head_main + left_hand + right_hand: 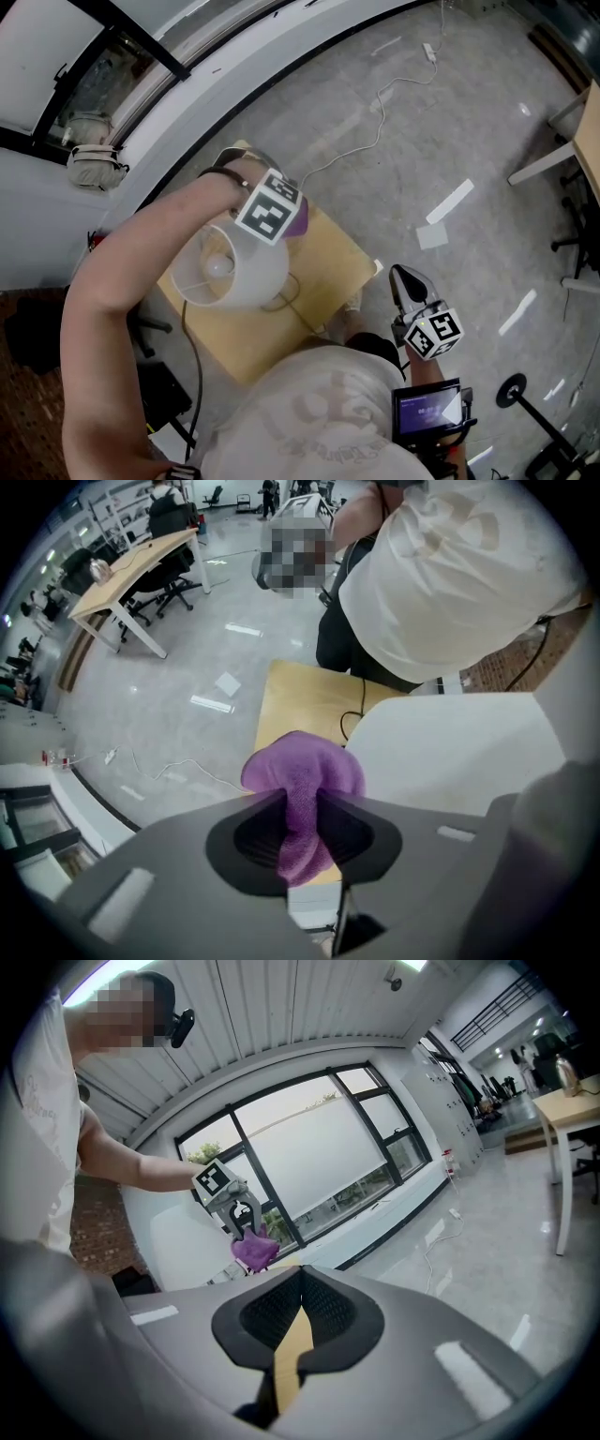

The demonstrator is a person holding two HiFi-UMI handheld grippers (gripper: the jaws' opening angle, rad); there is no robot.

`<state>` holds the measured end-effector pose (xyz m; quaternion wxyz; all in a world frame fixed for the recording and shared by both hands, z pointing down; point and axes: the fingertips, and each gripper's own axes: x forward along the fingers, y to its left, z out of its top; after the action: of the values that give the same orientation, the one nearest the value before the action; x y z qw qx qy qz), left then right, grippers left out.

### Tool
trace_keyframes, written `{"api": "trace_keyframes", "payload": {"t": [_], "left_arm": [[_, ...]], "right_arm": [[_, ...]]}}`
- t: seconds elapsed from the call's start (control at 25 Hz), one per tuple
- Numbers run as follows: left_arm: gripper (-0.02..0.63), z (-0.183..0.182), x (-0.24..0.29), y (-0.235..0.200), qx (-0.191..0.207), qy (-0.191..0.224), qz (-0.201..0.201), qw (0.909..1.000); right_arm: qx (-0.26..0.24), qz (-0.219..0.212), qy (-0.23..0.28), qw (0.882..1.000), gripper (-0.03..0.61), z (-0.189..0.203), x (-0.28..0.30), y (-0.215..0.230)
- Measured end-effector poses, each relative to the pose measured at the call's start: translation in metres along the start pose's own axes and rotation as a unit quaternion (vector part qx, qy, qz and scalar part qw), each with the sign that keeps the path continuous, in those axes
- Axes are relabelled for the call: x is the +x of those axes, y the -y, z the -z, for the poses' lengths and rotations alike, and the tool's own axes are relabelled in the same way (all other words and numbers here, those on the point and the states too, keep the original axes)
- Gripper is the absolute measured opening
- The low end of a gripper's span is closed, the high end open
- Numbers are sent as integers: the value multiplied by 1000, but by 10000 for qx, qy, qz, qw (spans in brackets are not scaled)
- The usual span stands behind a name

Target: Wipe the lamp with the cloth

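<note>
The lamp's white shade stands on a small wooden table, its bulb visible from above. My left gripper points down beside the shade's far edge, shut on a bunched purple cloth. In the left gripper view the cloth is pinched between the jaws, with the shade close on the right and the table below. My right gripper is off the table's right corner, away from the lamp, its tips together on nothing. From the right gripper view I see the left gripper and the hanging cloth.
A white cable trails over the grey floor behind the table. A black cord hangs from the table's near side. A small lit screen is at the person's waist. Desks and chairs stand further off.
</note>
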<state>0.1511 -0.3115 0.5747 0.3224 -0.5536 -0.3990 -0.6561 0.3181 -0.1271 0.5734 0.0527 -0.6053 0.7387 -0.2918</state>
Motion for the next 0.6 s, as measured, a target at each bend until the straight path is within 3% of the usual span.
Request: {"api": "trace_keyframes", "payload": {"t": [0.32,0.6], "left_arm": [[86,-8,-69,12,-601,842,56,9946],[86,-24,-138,70,-462,519,-173,9974]], "right_arm": [[-5,-352,-126,9993,15,-6,20,4],[-80,-872,-294,9957,15,-7,49,-4]]}}
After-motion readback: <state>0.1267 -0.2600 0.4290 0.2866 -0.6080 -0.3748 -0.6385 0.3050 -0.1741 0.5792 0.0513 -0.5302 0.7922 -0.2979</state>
